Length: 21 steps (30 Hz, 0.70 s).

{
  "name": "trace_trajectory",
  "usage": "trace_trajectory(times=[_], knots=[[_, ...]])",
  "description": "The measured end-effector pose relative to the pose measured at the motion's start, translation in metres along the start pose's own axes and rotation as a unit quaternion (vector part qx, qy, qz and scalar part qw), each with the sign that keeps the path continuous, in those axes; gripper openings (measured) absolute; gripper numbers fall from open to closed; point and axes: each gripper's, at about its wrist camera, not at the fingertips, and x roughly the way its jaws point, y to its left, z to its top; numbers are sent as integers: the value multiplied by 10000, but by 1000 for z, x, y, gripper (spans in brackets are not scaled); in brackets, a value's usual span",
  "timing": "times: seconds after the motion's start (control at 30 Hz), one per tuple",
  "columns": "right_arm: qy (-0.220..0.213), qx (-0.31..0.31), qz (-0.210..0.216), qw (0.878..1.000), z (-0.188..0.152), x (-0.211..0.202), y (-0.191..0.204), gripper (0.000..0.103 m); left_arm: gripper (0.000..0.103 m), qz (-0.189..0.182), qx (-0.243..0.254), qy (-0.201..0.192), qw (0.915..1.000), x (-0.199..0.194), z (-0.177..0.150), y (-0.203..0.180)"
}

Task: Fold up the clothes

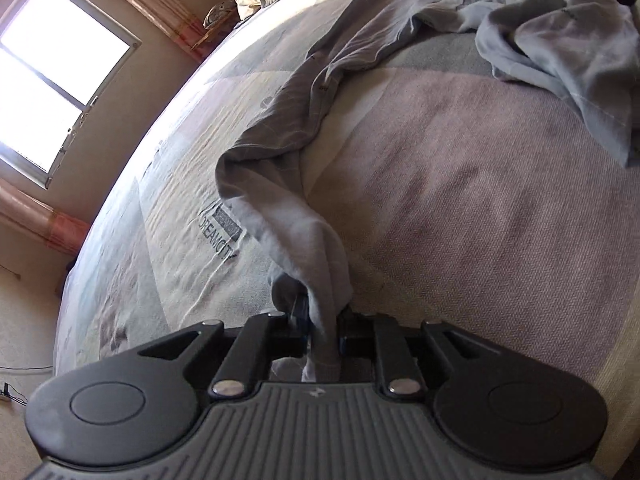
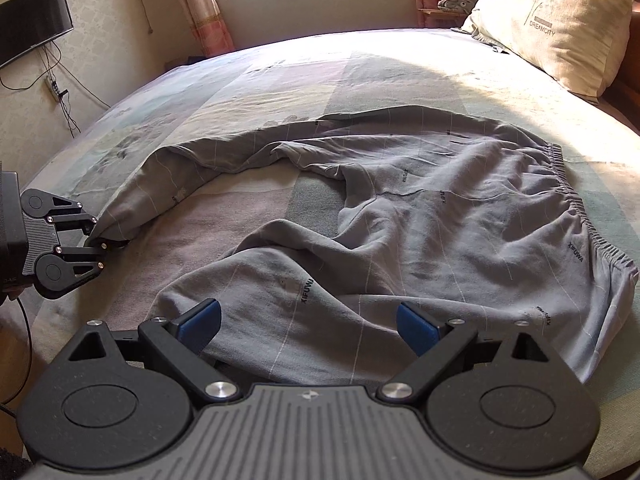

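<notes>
Trousers (image 2: 420, 216): lying spread and rumpled across the bed (image 2: 280, 80), waistband toward the pillow (image 2: 552, 28)
Left hand-held gripper (image 2: 94, 240): pinching far leg's cuff, jaws nearly together
Right hand-held gripper (image 2: 308, 326): hovering with jaws apart, gripping nothing
Progress: folding barely beginning, no fold made yet

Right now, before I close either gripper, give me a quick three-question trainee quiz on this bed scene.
1. True or false: the right gripper has its fingers clamped on the pillow.
2. The grey trousers' elastic waistband lies: A) toward the left gripper B) toward the pillow C) off the bed.
3. What cloth runs between the left gripper's fingers?
Key: 1 false, they stand open. 2 B. 3 One trouser leg's end.
</notes>
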Motion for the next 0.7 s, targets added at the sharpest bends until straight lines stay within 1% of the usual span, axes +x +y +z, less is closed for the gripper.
trace_trajectory(times=[0.07, 0.13, 0.23, 0.33, 0.4, 0.53, 0.57, 0.63, 0.7], knots=[[-55, 20, 5, 10000, -1, -7, 1, 97, 35, -73, -77, -10, 9999, -8, -1, 1], [-126, 18, 18, 9999, -4, -16, 2, 97, 41, -144, -116, -40, 9998, -20, -4, -2], [-233, 16, 40, 9997, -8, -29, 4, 97, 41, -248, -248, -44, 9994, -36, -7, -9], [-334, 28, 81, 9994, -13, -44, 5, 97, 41, -371, -567, -11, 9977, -49, -9, -6], [-397, 34, 104, 9992, -17, -54, 6, 97, 41, -443, -877, 44, 9952, -59, -12, -4], [-492, -74, 141, 9987, -25, -74, 9, 97, 41, -541, -1468, 76, 9877, -77, -17, 5], [-516, -100, 150, 9985, -27, -79, 9, 97, 42, -563, -1647, 90, 9847, -78, -17, 8], [-495, -183, 182, 9984, -31, -84, 11, 97, 43, -616, -2013, 135, 9775, -79, -16, 15], [-483, -290, 236, 9981, -34, -83, 13, 98, 43, -671, -2401, 216, 9682, -80, -17, 23]])
